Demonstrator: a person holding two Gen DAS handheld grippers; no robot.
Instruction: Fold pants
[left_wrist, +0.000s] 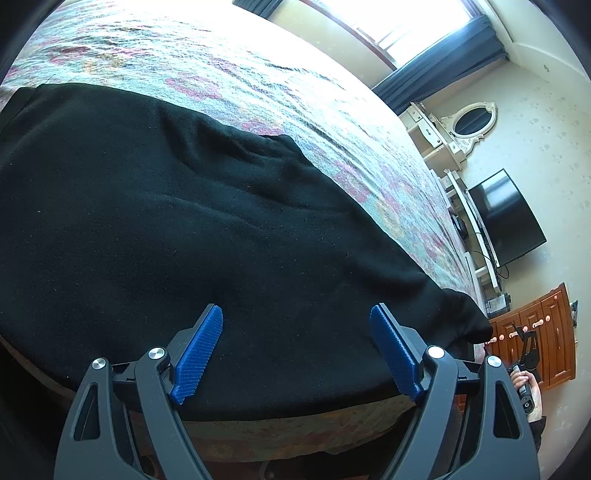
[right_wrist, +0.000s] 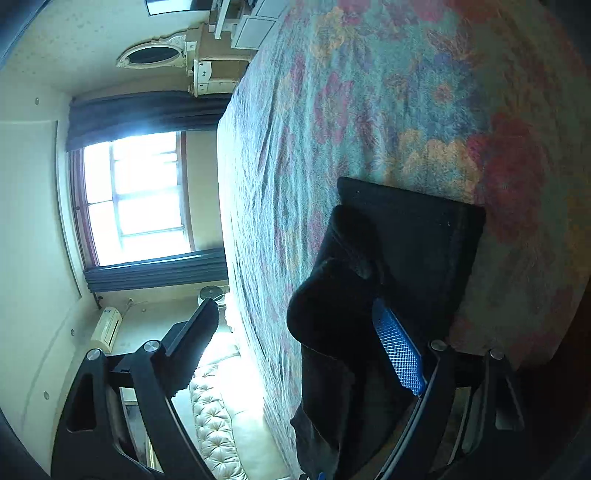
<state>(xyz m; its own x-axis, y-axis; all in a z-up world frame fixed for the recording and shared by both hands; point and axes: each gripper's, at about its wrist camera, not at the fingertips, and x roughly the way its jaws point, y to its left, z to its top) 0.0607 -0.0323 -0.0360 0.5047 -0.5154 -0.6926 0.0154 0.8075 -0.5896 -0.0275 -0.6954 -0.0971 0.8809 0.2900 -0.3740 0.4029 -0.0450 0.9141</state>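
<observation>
Black pants (left_wrist: 177, 236) lie spread across a floral bed (left_wrist: 258, 81), just ahead of the left claw (left_wrist: 295, 350), whose blue pads (left_wrist: 197, 360) stand apart, grasping nothing. The right claw (right_wrist: 295, 347), also released, straddles a draped end at the bed's edge. Pinching both layers near a corner should keep the fold square. Count: one pair of pants, two claws.
</observation>
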